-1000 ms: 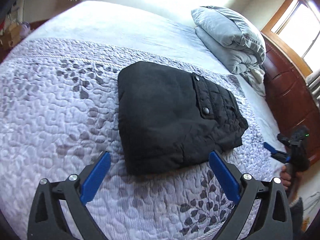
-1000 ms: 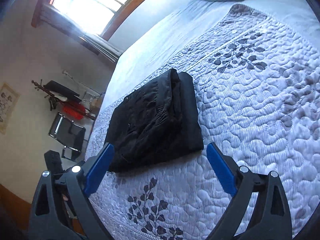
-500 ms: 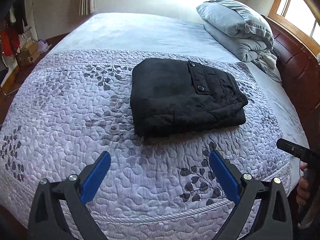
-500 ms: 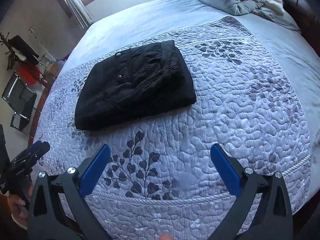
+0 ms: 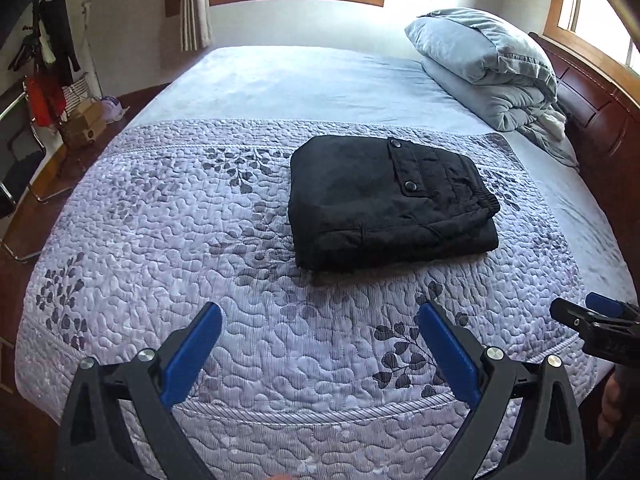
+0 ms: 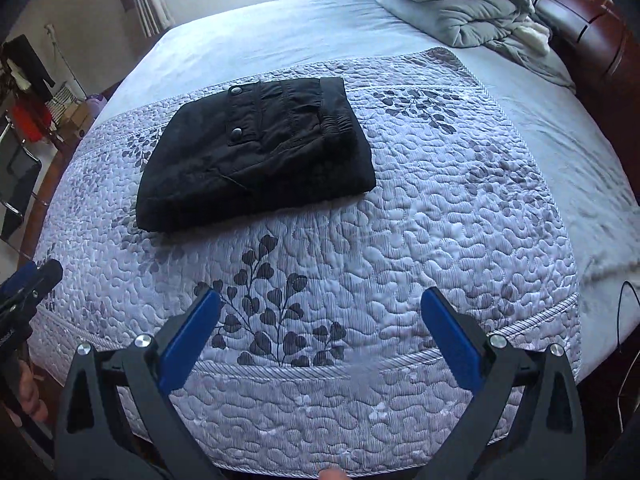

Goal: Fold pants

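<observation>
The black pants [image 5: 384,204] lie folded into a compact rectangle on the quilted bedspread [image 5: 240,280], pocket flap with two snaps on top. They also show in the right wrist view [image 6: 256,156]. My left gripper [image 5: 320,316] is open and empty, held back over the near edge of the bed, well short of the pants. My right gripper [image 6: 320,304] is open and empty, also over the near edge. The right gripper shows at the right edge of the left wrist view [image 5: 592,320], and the left gripper at the left edge of the right wrist view [image 6: 28,284].
A folded grey duvet and pillow [image 5: 488,68] lie at the head of the bed by the dark wooden headboard [image 5: 592,112]. A chair [image 5: 16,176], boxes and hanging clothes stand on the floor left of the bed. Windows are behind.
Both grippers have pulled back and up from the folded pants to the near edge of the bed. The pants have stayed in place, folded. Both grippers stayed open.
</observation>
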`<state>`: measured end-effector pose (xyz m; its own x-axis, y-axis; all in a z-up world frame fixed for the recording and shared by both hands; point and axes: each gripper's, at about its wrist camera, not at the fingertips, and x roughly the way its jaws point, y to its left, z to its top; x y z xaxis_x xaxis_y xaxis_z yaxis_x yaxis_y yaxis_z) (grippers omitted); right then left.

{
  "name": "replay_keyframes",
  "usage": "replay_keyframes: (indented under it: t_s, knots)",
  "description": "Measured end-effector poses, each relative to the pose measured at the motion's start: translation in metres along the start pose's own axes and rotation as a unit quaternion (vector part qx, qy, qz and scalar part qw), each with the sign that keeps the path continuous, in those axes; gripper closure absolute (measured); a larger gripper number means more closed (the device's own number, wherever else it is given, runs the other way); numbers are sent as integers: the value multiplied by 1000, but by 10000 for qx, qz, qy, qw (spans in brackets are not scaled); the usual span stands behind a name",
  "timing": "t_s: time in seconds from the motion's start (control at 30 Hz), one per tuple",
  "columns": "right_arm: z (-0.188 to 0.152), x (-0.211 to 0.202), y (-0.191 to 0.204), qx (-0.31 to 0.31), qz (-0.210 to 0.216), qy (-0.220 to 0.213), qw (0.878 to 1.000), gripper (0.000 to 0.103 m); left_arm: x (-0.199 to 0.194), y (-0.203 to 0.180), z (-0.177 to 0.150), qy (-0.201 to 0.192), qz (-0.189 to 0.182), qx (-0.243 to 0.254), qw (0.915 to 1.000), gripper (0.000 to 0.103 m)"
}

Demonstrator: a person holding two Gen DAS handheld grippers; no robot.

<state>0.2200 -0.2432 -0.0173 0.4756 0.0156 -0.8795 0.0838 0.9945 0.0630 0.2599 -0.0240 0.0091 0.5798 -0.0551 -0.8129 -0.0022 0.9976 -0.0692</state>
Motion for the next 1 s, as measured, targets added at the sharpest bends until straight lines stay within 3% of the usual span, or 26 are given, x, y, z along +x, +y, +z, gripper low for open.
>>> replay_keyframes:
  t_s: [0.27, 0.47, 1.0]
  knots:
    - [-2, 0, 6, 42, -143, 50, 9999, 3, -16, -6, 2, -178, -169, 46, 9997, 4]
    - [0, 8, 11, -116, -414, 136, 9990, 3, -15, -6, 2, -197, -90, 130, 9997, 4]
    - [-2, 22, 7, -33, -637, 251, 9976, 3, 21, 0, -6, 151, 206, 107, 9996, 4]
